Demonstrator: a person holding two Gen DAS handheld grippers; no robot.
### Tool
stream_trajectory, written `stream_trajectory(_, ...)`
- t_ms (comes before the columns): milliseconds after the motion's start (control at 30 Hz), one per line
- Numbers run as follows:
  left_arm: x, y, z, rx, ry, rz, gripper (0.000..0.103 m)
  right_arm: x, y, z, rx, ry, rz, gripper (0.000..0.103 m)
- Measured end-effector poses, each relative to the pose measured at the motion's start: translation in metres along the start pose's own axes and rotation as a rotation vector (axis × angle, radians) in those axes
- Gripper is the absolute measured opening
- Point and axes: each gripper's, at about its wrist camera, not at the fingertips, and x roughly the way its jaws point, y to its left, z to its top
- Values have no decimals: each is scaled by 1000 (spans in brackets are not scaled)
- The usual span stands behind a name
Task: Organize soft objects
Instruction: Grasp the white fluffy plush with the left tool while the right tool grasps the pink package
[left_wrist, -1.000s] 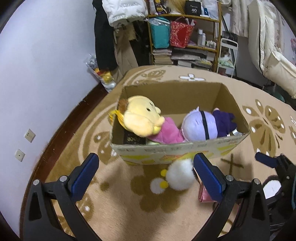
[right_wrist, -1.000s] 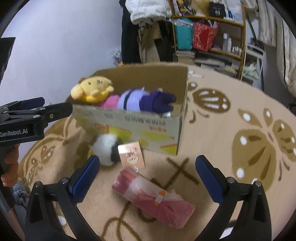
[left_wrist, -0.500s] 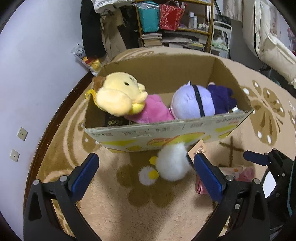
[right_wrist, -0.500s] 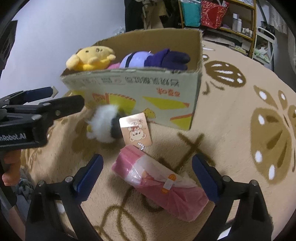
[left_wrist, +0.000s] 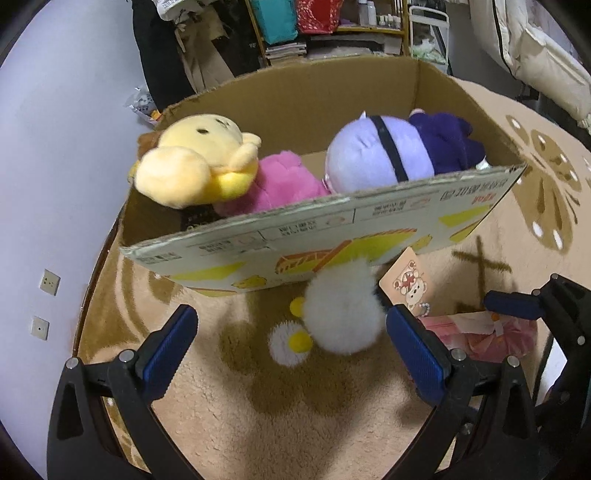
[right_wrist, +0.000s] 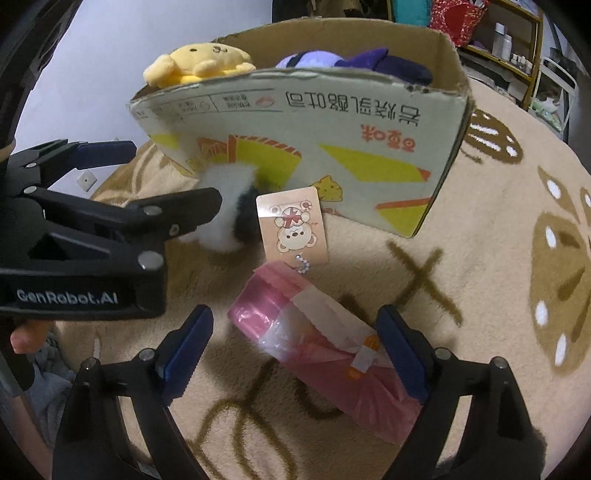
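A cardboard box (left_wrist: 332, 225) with yellow and orange print is standing open on a beige carpet (left_wrist: 258, 413) patterned with brown flowers. Lying inside it are a yellow plush (left_wrist: 192, 166) in pink clothing at the left end and a lilac-headed plush (left_wrist: 380, 155) in dark purple at the right end; both are showing above the near wall in the right wrist view as well. On the carpet, touching the box's near wall, a white fluffy plush (left_wrist: 343, 314) with small yellow parts is lying, its dark side showing in the right wrist view (right_wrist: 229, 206). A printed card tag (right_wrist: 291, 225) on a bead chain is lying just beside it. Next along the carpet, a pink wrapped bundle (right_wrist: 325, 358) with a paper band and clear film is lying near the tag. The left tool (left_wrist: 291, 350) is hanging over the white plush with its blue pads spread wide, the plush sitting between them towards the right pad, not gripped. The right tool (right_wrist: 295, 358) is hanging over the pink bundle, jaws closing from wide, the bundle lying between them, pads not pressing on it. A fingertip (right_wrist: 26, 336) of the person is showing beneath the left tool's body.
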Motion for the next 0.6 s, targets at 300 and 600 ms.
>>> stream_trajectory(300, 22, -13, 0, 29, 50, 7, 101, 15, 1, 2, -29, 47, -39, 77)
stream_trajectory(600, 40, -8, 0, -59, 51, -71, 101, 13, -8, 15, 12, -15, -47, 55)
